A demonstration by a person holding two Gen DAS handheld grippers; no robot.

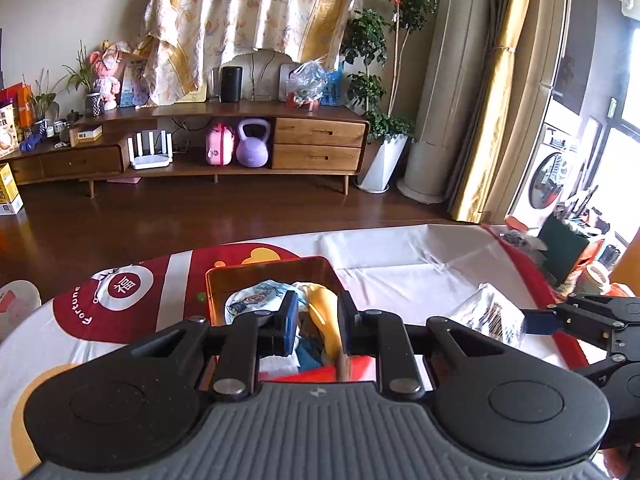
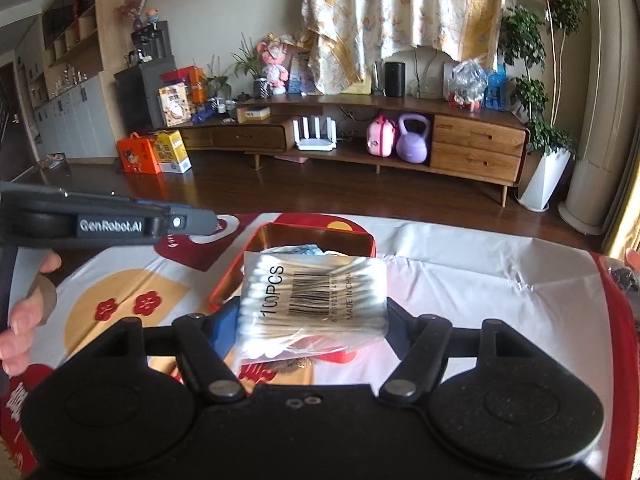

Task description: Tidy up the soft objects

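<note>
A red tin box (image 1: 224,276) with a shiny gold inside stands on the table and holds a patterned white cloth (image 1: 256,300) and other soft items. My left gripper (image 1: 318,326) hangs over the box, shut on a yellow soft object (image 1: 326,314). My right gripper (image 2: 312,320) is shut on a clear bag of cotton swabs (image 2: 316,300), held just above the table in front of the box (image 2: 360,236). The bag also shows in the left wrist view (image 1: 490,314), right of the box.
The table carries a red, white and gold cloth (image 1: 132,312). Clutter with a green box (image 1: 560,246) sits at the table's far right. My left gripper's body (image 2: 100,224) reaches in from the left. A wooden TV cabinet (image 1: 240,148) stands across the dark floor.
</note>
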